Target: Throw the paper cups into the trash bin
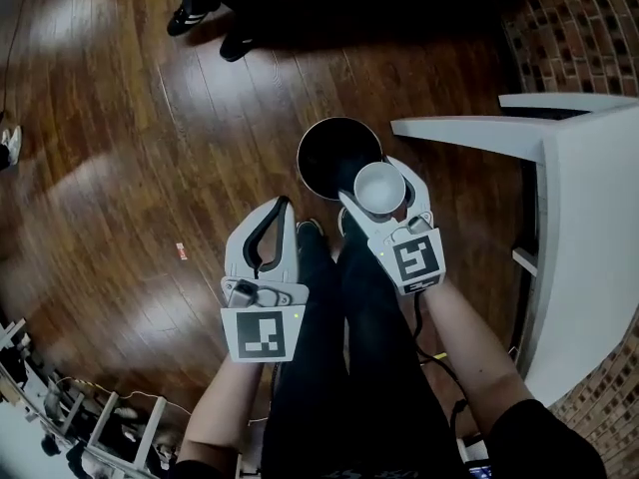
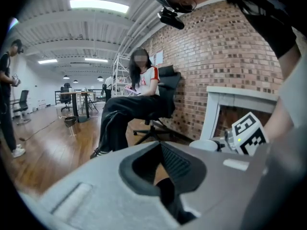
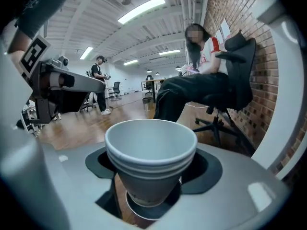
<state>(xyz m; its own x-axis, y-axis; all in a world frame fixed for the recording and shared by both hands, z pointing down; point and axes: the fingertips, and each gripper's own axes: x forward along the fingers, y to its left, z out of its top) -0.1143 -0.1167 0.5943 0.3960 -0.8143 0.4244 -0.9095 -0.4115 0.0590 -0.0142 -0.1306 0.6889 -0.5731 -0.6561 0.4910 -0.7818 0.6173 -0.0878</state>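
Surroundings as I see them on the feed.
Dark wood floor (image 1: pixel 120 148) with a small red scrap (image 1: pixel 182 251); white tabletop (image 1: pixel 589 168) beside the brick wall (image 2: pixel 225 47). One person (image 2: pixel 124 114) sits on a black office chair (image 2: pixel 168 80); another (image 2: pixel 5 80) stands far left, ceiling strip light (image 2: pixel 98 5) overhead.

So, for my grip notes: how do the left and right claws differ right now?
The right claw grips stacked cups; the left claw holds nothing. The right claw's jaws stand wide, the left claw's together. The right claw hangs over the bin's edge; the left claw stops short. Both are grey.

White paper cups (image 1: pixel 380 188), seemingly black trash bin (image 1: pixel 321 153), brown floor (image 1: pixel 120 118)
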